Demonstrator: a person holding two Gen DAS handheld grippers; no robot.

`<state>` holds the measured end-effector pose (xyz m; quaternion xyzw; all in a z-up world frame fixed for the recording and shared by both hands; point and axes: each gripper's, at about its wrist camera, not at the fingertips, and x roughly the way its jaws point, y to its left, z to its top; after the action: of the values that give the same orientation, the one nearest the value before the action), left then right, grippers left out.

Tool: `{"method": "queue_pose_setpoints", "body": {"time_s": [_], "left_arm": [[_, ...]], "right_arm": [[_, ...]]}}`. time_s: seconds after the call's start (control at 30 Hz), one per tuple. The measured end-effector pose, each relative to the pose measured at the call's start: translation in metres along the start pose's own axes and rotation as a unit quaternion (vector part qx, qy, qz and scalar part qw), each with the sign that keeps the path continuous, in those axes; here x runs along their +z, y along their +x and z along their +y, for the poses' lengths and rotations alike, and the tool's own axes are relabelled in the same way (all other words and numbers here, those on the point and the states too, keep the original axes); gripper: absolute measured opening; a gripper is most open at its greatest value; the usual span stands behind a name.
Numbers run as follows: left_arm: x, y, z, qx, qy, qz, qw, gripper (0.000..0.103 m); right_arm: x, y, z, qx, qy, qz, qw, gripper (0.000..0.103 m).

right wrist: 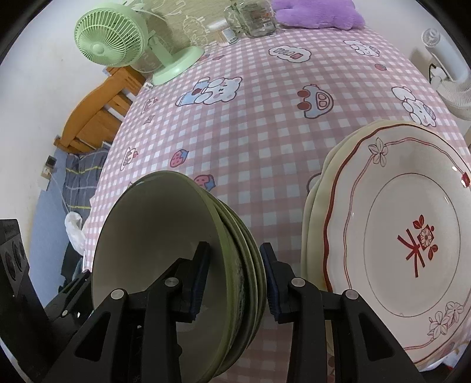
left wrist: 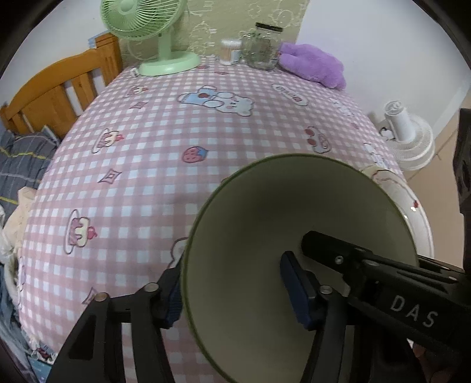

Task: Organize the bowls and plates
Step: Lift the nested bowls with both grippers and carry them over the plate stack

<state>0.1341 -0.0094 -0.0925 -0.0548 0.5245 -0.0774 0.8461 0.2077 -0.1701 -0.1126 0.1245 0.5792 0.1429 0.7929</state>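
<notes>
A stack of several green bowls (right wrist: 153, 235) sits on the pink checked tablecloth (right wrist: 250, 141). My right gripper (right wrist: 234, 246) straddles its rim, one pad inside the top bowl and one against the outermost bowl, shut on the stack. The left wrist view looks into the top green bowl (left wrist: 265, 224). My left gripper (left wrist: 232, 262) straddles the opposite side, one pad outside and one inside. Whether those pads press on the bowls is unclear. One of the right gripper's fingers (left wrist: 326, 247) reaches into the bowl from the right. A stack of plates (right wrist: 397, 182), topped by a white plate with red trim, lies just right of the bowls.
At the table's far edge stand a green desk fan (left wrist: 147, 20), a glass jar (left wrist: 265, 47), a cotton swab tub (left wrist: 231, 51) and a purple plush toy (left wrist: 315, 64). A wooden bed frame (left wrist: 59, 88) is at the left and a white fan (left wrist: 412, 138) at the right.
</notes>
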Motion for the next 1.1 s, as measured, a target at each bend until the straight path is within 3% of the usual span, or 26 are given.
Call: {"method": "queue_pose_setpoints", "body": {"time_s": [0.53,1.1], "left_arm": [[0.004,0.002,0.014,-0.079,0.007,0.015,0.9968,0.051],[0.022,-0.045,0.018,-0.090,0.036,-0.014,0.9952,0.051]], "right_arm": [[0.000,-0.002,0.015,-0.065,0.018,-0.012,0.998,0.040],[0.002,-0.039,0.041,-0.073,0.055,-0.044,0.995,0.040]]}}
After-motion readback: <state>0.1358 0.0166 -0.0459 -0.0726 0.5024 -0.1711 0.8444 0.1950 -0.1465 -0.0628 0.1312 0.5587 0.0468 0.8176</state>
